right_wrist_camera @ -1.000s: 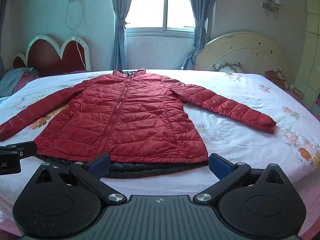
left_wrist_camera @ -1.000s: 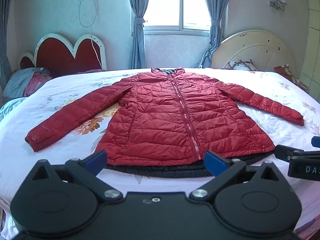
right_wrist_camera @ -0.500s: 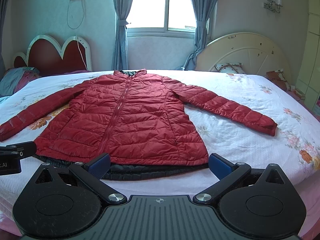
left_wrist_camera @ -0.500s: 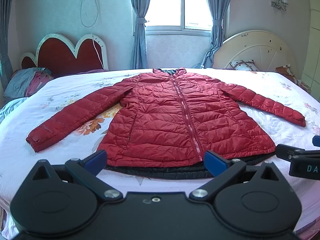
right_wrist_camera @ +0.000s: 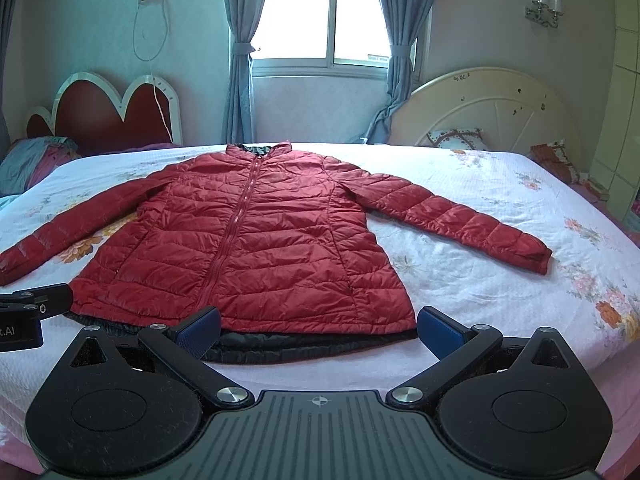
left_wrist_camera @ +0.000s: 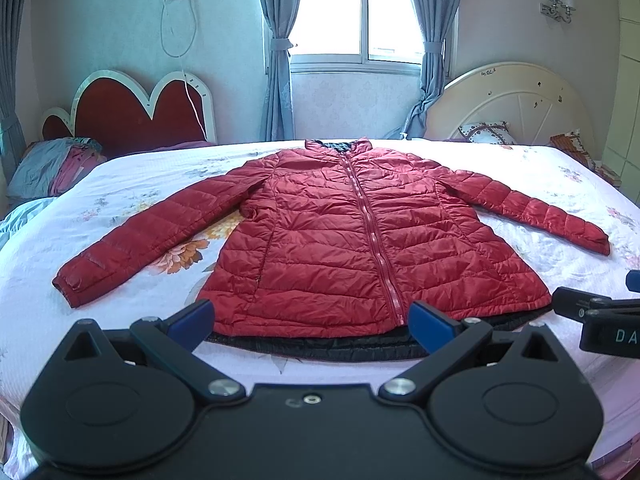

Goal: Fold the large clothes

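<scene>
From the left wrist camera we see one red quilted down jacket (left_wrist_camera: 360, 240) spread flat on the bed (left_wrist_camera: 132, 184), zipped up the front, collar toward the far edge and hem toward the near edge. We count two sleeves (left_wrist_camera: 160, 236), each stretched out toward a side edge of the bed. A black lining (left_wrist_camera: 320, 346) shows as a strip under the hem. Our left gripper (left_wrist_camera: 310, 320) hovers over the near edge with its jaws wide and nothing between them; its two blue pads (left_wrist_camera: 192, 318) frame the hem. The right gripper (left_wrist_camera: 600, 316) shows at the right margin. Behind the bed we count two headboards, one red and heart-shaped (left_wrist_camera: 132, 112), one cream and rounded (left_wrist_camera: 512, 100), plus one window (left_wrist_camera: 360, 12) between two tied curtains (left_wrist_camera: 276, 48).

From the right wrist camera, the same jacket (right_wrist_camera: 248, 248) lies centred on the bed (right_wrist_camera: 480, 280). Our right gripper (right_wrist_camera: 318, 330) has its jaws wide apart, holding nothing, just short of the hem. Part of the left gripper (right_wrist_camera: 36, 304) shows at the left margin. One double wall lamp (right_wrist_camera: 544, 4) hangs upper right.
</scene>
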Demonstrator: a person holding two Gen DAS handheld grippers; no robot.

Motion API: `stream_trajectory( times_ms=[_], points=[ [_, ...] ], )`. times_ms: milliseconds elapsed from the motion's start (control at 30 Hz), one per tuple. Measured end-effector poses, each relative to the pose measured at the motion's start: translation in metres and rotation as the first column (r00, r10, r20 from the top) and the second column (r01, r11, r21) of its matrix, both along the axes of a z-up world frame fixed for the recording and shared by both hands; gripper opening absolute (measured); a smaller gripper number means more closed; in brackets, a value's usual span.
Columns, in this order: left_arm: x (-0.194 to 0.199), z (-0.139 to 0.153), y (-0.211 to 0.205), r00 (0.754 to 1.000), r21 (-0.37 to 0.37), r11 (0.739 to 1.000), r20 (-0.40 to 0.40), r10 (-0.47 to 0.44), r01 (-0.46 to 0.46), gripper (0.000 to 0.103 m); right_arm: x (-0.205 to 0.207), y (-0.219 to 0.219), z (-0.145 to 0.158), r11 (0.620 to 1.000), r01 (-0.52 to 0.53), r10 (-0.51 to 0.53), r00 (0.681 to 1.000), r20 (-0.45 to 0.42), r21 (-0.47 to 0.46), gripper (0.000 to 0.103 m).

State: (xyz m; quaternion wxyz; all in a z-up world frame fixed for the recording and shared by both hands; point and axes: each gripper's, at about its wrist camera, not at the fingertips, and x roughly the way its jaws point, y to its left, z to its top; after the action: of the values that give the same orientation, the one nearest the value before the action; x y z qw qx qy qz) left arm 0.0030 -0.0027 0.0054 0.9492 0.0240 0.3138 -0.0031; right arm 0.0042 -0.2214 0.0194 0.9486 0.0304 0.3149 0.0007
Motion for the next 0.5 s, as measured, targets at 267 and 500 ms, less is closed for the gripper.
stream_trajectory(
  times_ms=[267,500],
  points=[
    [-0.0001,0.0002,0.0006,1.000,-0.002,1.000,0.000,-0.001,0.001,0.103,-0.0002,0.0009,0.0007,1.000,0.000,0.000,1.000,0.001,-0.001,0.103],
    [0.0017,-0.0005,0.0047,1.000,-0.002,1.000,-0.002,0.001,-0.001,0.103,0.0002,0.0032,0.0029,1.000,-0.003,0.003,1.000,0.003,-0.002,0.103]
  ],
)
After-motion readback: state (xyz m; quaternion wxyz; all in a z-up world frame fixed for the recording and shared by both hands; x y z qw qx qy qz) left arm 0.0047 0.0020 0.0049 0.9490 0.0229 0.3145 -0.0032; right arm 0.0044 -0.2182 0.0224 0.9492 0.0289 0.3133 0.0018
